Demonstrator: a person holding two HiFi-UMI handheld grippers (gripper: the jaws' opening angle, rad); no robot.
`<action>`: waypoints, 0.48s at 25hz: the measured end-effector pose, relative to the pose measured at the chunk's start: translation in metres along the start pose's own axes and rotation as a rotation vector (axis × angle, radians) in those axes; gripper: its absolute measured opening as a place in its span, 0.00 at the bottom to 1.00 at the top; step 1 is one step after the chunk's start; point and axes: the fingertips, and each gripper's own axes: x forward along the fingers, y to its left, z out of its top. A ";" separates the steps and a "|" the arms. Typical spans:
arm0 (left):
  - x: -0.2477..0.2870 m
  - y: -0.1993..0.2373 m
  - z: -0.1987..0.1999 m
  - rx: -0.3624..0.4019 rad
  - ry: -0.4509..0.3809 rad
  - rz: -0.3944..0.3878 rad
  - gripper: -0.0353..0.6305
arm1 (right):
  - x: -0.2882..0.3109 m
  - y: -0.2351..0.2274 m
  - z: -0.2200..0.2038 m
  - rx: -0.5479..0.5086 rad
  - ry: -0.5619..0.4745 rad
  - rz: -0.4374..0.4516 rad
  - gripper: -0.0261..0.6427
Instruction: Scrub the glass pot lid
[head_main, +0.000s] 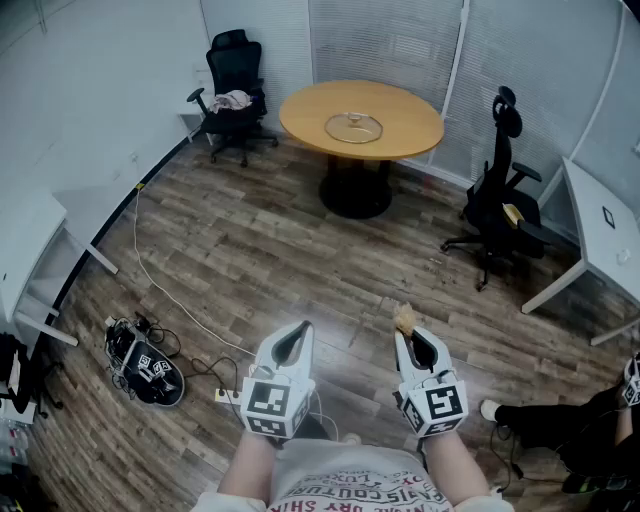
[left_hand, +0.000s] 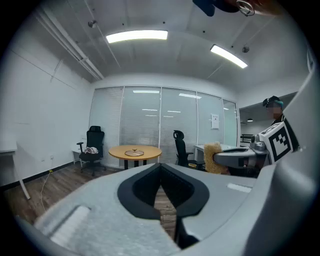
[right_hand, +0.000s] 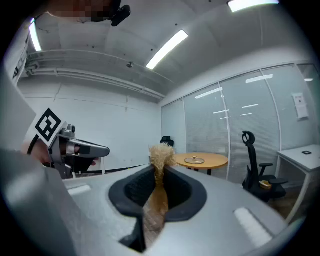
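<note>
Head cam steep down; others fwd; all share table.

Your left gripper and your right gripper both have matt grey plastic shells, with black, finely ribbed linings inside the jaws. The scrubber in your right one looks coarse and fibrous, a dry tan tuft frayed at the top. Ahead of you, the pot lid is clear glass with a bright rim, and the table under it has a smooth, light wood top with a satin finish. The floor is dark wood-look plank with a soft sheen.
</note>
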 end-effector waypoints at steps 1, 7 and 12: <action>0.002 0.003 0.000 -0.001 0.000 0.000 0.06 | 0.003 0.000 0.000 0.001 0.000 0.000 0.11; 0.013 0.011 -0.002 -0.005 0.004 -0.004 0.06 | 0.015 -0.001 -0.006 0.005 0.004 0.001 0.11; 0.025 0.017 -0.009 -0.008 0.010 -0.014 0.06 | 0.028 -0.003 -0.011 0.008 0.019 0.000 0.11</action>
